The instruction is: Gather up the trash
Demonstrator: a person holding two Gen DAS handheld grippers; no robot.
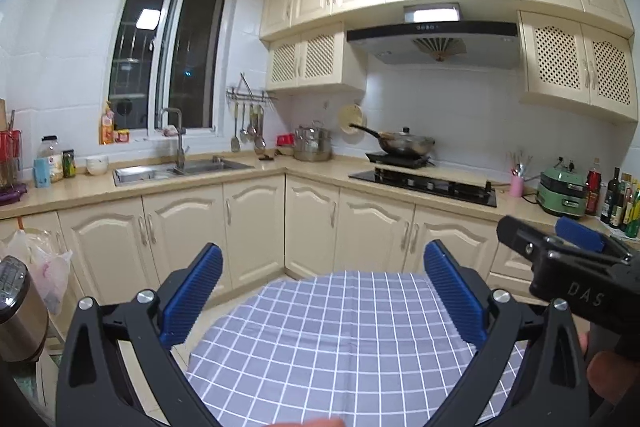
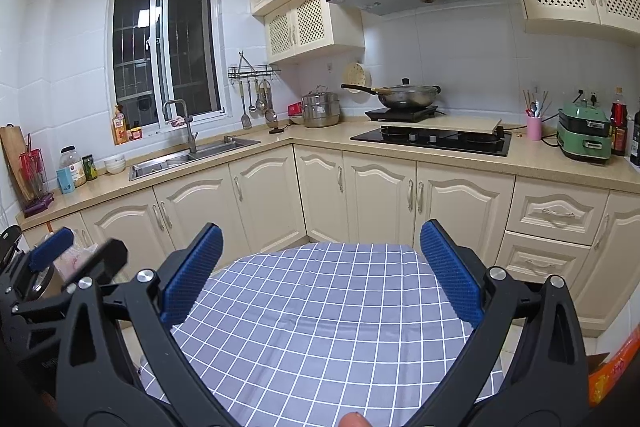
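Round table w/ blue-grey checked cloth draped over it; nothing else visible on top.

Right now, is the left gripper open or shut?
Open. In its own wrist view the left gripper has its blue pads spread wide, with only the checked tablecloth showing between them.

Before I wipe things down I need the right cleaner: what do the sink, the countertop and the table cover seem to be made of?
The sink looks like brushed stainless steel: grey with a dull metallic sheen. The countertop seems to be beige speckled stone or composite, smooth and faintly glossy. The table cover appears to be woven cloth, lilac with white checks, matte and softly creased.
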